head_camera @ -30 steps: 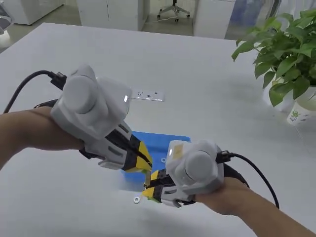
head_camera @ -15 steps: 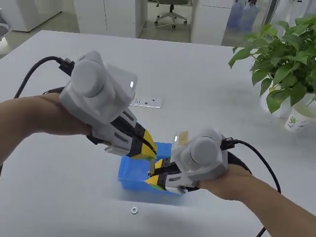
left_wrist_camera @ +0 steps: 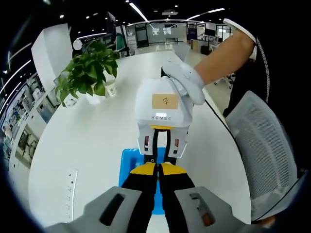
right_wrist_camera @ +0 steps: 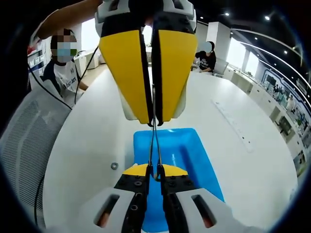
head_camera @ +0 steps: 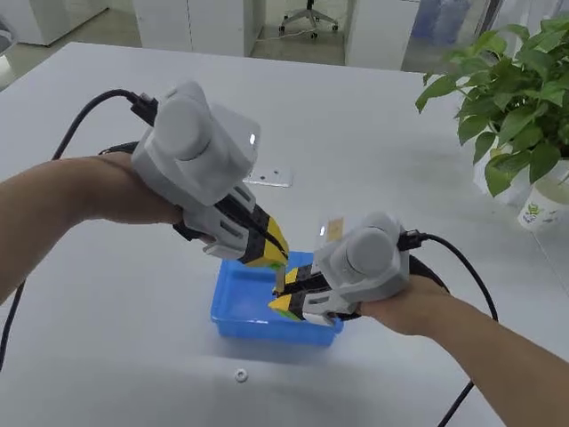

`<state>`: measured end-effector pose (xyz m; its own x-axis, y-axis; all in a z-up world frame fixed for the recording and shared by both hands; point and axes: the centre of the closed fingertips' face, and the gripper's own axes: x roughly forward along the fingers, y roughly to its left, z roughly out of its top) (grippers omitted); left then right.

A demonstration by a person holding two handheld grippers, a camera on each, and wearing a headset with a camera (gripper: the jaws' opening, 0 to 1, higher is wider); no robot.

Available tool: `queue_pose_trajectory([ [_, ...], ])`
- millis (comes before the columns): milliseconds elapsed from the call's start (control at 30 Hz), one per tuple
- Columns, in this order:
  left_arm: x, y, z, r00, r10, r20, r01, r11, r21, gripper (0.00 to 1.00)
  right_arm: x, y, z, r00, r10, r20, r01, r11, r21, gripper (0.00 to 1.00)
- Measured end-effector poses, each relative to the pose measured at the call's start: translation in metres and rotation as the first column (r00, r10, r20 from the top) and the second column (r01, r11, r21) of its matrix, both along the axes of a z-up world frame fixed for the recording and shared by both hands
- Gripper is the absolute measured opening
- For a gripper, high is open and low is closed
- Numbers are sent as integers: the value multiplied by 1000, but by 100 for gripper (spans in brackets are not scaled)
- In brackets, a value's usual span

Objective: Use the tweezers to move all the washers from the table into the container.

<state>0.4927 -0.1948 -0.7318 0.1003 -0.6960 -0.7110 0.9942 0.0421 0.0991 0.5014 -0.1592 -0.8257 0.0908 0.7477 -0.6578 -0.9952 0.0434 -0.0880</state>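
Gripping the tweezers [right_wrist_camera: 152,143] from opposite ends, the two tools meet nose to nose above the blue container [head_camera: 240,307]. The left tool [head_camera: 271,253] comes in from the far left and slopes down. Its yellow jaws are drawn almost together, with only a thin slit between them, and the tweezers' legs run into that slit. The right tool [head_camera: 283,307] reaches in from the right, low over the container's near right part, and its jaws are pinched onto the other end of the tweezers.

The tweezers' long axis follows the line from one tool to the other, steeply tilted in the head view, with the upper end at the left tool. The two thin legs lie close side by side. Which end carries the tips I cannot tell.

One washer [head_camera: 240,375] lies flat on the white bench [head_camera: 373,151], just beyond the container's near wall and apart from it. A potted plant [head_camera: 516,98] stands at the far right.
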Motion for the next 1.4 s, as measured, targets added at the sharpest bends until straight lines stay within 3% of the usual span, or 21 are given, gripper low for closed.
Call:
queue_pose_trajectory([
  [333, 12, -2, -22, 1000, 10, -20, -10, 1000, 9, 5, 8, -3, -21, 999, -3, -42, 2, 1000, -21, 10],
  [667, 22, 0, -35, 999, 21, -39, -21, 1000, 11, 5, 17, -3, -36, 997, -3, -71, 0, 999, -39, 11],
  [1100, 24, 0, -46, 998, 26, -50, -26, 1000, 11, 5, 19, -4, -48, 997, 5, -72, -12, 996, -83, 11],
  [1400, 24, -2, -43, 999, 25, -48, -25, 1000, 0, 5, 20, -5, -45, 998, 1, -65, -7, 997, -83, 11],
])
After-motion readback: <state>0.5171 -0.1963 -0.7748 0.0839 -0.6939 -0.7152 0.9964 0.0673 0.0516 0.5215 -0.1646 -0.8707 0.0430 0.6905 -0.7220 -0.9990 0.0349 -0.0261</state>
